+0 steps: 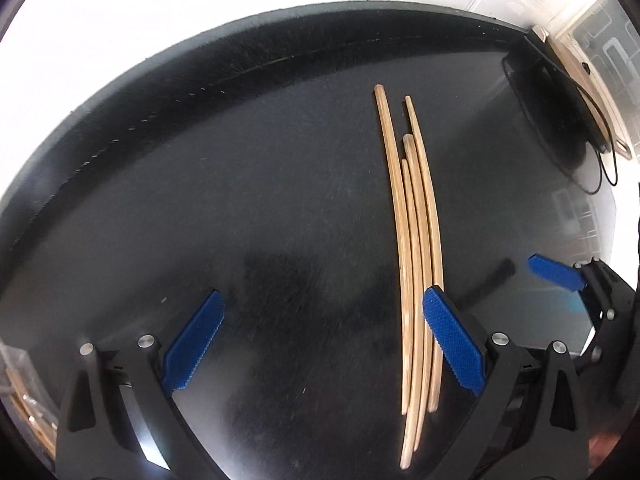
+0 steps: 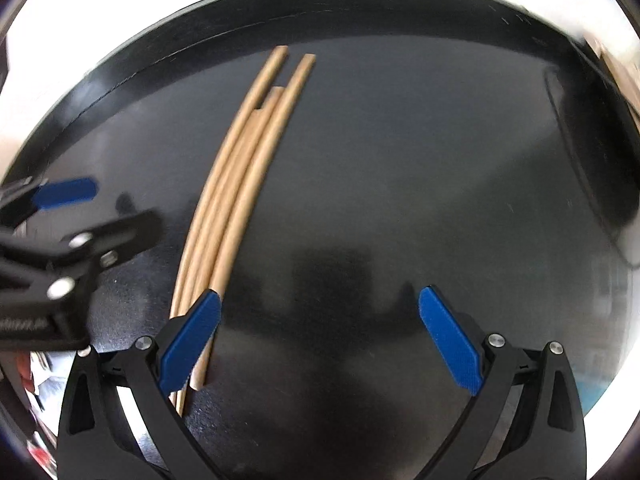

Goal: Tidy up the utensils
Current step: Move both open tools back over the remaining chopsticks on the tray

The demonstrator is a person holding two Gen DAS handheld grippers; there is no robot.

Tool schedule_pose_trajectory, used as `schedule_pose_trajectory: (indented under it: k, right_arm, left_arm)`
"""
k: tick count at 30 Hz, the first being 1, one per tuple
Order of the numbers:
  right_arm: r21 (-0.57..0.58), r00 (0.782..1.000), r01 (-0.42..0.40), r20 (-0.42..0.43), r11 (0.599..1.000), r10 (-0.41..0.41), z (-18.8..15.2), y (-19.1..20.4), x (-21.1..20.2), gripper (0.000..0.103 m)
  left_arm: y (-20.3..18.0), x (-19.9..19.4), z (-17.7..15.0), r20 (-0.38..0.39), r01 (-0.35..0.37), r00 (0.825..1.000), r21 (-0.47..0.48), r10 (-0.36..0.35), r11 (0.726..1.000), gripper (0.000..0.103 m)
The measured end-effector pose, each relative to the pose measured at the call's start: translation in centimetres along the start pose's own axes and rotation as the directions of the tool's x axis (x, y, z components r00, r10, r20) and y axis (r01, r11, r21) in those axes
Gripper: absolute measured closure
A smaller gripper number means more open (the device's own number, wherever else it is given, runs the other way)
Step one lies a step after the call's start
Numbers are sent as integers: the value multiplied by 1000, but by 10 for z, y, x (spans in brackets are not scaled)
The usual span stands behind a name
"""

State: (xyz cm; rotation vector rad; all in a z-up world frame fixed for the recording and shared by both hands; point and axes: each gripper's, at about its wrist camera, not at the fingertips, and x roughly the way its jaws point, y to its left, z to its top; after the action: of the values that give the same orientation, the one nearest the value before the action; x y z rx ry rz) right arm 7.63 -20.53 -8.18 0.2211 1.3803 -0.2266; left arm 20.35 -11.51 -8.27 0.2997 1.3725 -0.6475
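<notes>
Several wooden chopsticks [image 1: 416, 240] lie side by side on a black table [image 1: 240, 160], running away from me. My left gripper [image 1: 324, 332] is open and empty, low over the table; its right pad [image 1: 452, 336] sits over the chopsticks' near ends. In the right wrist view the chopsticks [image 2: 236, 184] lie left of centre. My right gripper [image 2: 320, 336] is open and empty, its left pad [image 2: 192, 340] over their near ends. Each gripper shows at the edge of the other's view: the right one [image 1: 560, 276], the left one [image 2: 68, 220].
A wooden board [image 1: 588, 92] with a black cable [image 1: 600, 168] stands at the table's far right edge. A clear plastic container [image 1: 600, 20] sits behind it. Another clear container [image 1: 24, 400] shows at the lower left.
</notes>
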Motion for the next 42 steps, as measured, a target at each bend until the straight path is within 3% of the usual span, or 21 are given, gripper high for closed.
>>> schedule_pose_trajectory:
  k: [4,13,25,32,39,42]
  right_arm:
    - [-63,999,41,15,997,-40,4,17,5,7]
    - [-31,999,25,23,999,-24,10,5,16,7]
    - [-34,997,24,71,999,-21,6,1,12,6]
    - [49,996,41,74,998,-45,13,-19,10,6]
    - [-47,997,16,79,999,-12,17,2,11,5]
    - [-31,996,17,84,999,-15,19,2,12,5]
  left_arm:
    - [2,11,7,-13,-6,1000,16,6,1000,6]
    - [-11,17,13,-5,-45,999,72,46,996,6]
    - [-19,31,32,23,-151,989,147,149,978,5]
    - [9,27,42,38,-166,986,97,163,981,5]
    - [13,21,27,91,-166,983,103,157,981,5]
    - [13,19,24,97,-167,983,93,158,982,5]
